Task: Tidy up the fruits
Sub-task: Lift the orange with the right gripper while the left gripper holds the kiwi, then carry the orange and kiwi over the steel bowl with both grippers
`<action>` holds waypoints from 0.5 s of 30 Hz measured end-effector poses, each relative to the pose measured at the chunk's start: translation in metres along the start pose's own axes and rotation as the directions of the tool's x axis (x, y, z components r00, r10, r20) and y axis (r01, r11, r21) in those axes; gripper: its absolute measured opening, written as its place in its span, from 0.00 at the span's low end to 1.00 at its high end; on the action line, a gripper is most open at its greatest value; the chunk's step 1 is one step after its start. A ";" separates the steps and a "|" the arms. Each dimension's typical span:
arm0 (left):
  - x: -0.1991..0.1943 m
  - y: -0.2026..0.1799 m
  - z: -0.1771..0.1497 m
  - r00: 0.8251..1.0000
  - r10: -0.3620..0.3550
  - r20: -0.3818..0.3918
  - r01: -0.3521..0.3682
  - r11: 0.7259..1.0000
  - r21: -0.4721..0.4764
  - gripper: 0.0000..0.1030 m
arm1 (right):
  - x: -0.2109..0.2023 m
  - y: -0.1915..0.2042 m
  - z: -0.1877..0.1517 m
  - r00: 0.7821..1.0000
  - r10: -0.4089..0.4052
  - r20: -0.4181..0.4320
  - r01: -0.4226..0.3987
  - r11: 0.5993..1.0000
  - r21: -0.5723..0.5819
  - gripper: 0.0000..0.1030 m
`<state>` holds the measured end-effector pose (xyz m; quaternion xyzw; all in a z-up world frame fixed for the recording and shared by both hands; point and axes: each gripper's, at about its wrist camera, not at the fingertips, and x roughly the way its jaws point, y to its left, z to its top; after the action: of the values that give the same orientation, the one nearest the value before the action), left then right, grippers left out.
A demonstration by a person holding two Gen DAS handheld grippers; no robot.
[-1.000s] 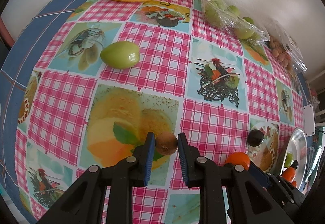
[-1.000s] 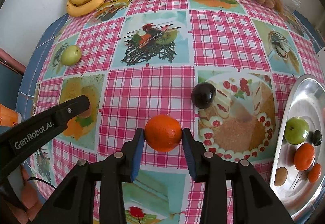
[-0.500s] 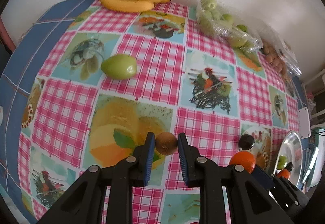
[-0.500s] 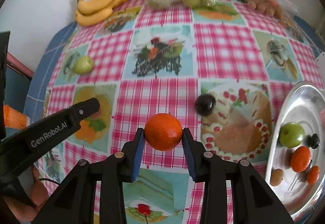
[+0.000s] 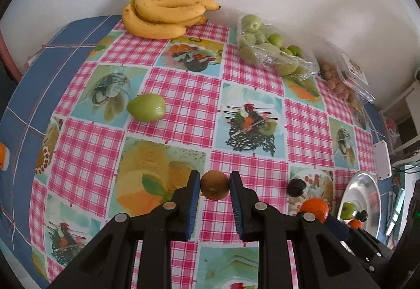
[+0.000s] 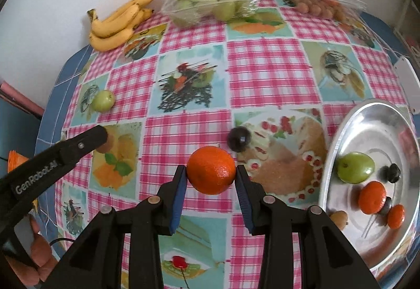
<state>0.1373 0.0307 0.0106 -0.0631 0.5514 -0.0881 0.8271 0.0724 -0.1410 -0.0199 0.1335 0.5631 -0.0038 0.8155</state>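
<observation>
My left gripper (image 5: 214, 185) is shut on a small brown fruit (image 5: 214, 185) and holds it above the checked tablecloth. My right gripper (image 6: 211, 171) is shut on an orange (image 6: 211, 169), lifted above the cloth; the orange also shows in the left wrist view (image 5: 315, 209). A silver tray (image 6: 367, 121) at the right holds a green fruit (image 6: 355, 167), two small oranges (image 6: 372, 197), a dark fruit and a brown fruit. A dark plum (image 6: 238, 139) lies on the cloth left of the tray. A loose green fruit (image 5: 147, 107) lies at the left.
Bananas (image 5: 162, 15) lie at the back by the wall. A clear bag of green fruits (image 5: 270, 49) and a pack of small brown fruits (image 5: 338, 79) lie along the back right. The left gripper's arm (image 6: 52, 158) shows in the right wrist view.
Both grippers have risen from the table with their fruits. The right gripper has shifted toward the tray, which fills more of its view.
</observation>
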 end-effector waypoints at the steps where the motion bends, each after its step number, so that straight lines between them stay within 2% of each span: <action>1: -0.001 -0.002 -0.001 1.000 -0.002 0.001 0.002 1.000 0.005 0.24 | -0.001 -0.004 0.001 1.000 -0.004 0.002 0.004 1.000 0.010 0.38; 15: -0.006 -0.041 -0.014 1.000 -0.008 0.005 0.008 0.997 0.081 0.24 | -0.025 -0.054 0.001 0.998 -0.061 0.029 0.058 0.993 0.107 0.38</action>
<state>0.1192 -0.0079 0.0187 -0.0319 0.5447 -0.1135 0.8303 0.0554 -0.1972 -0.0077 0.1598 0.5528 -0.0601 0.8156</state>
